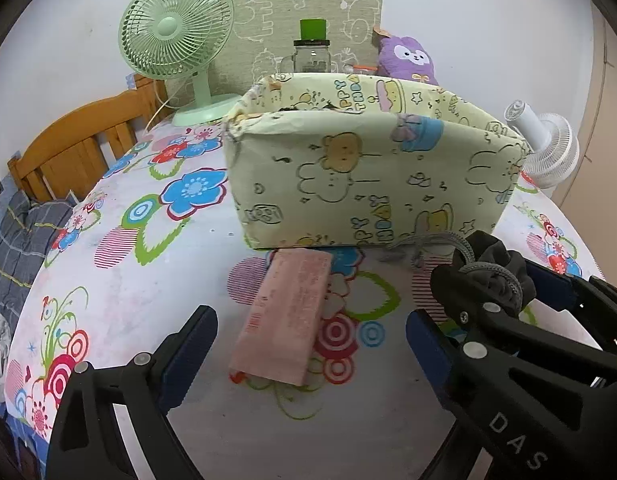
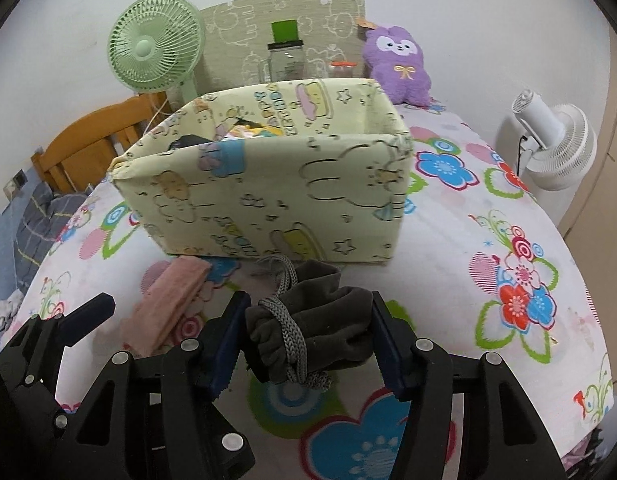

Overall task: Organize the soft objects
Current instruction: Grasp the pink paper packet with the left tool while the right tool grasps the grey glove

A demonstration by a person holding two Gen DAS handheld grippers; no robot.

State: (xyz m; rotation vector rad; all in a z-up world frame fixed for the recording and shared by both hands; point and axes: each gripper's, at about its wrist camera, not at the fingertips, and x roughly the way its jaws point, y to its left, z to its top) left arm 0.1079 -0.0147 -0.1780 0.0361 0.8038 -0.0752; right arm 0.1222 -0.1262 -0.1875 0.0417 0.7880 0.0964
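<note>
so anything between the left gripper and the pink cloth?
Nothing visible. The left gripper is open with the folded pink cloth lying between its fingers on the table; the fabric bin sits just beyond it.

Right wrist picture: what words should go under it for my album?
Right gripper squeezes a dark drawstring pouch before the cartoon fabric box; pink cloth waits nearby.

One box point(image 2: 268, 196) stands on the counter point(image 2: 488, 320), with a few soft items inside it, too hidden to count. One pink cloth point(image 1: 284, 316) lies at the box's 7 o'clock, one grey pouch point(image 2: 320, 320) at its 6. Two fans: one green point(image 1: 176, 28) at 11 o'clock, one white point(image 2: 556, 144) at 3. One purple plush point(image 2: 400, 64) at 1 o'clock, one jar point(image 1: 310, 56) at 12. Two grippers: left point(image 1: 311, 340), right point(image 2: 308, 344).
</note>
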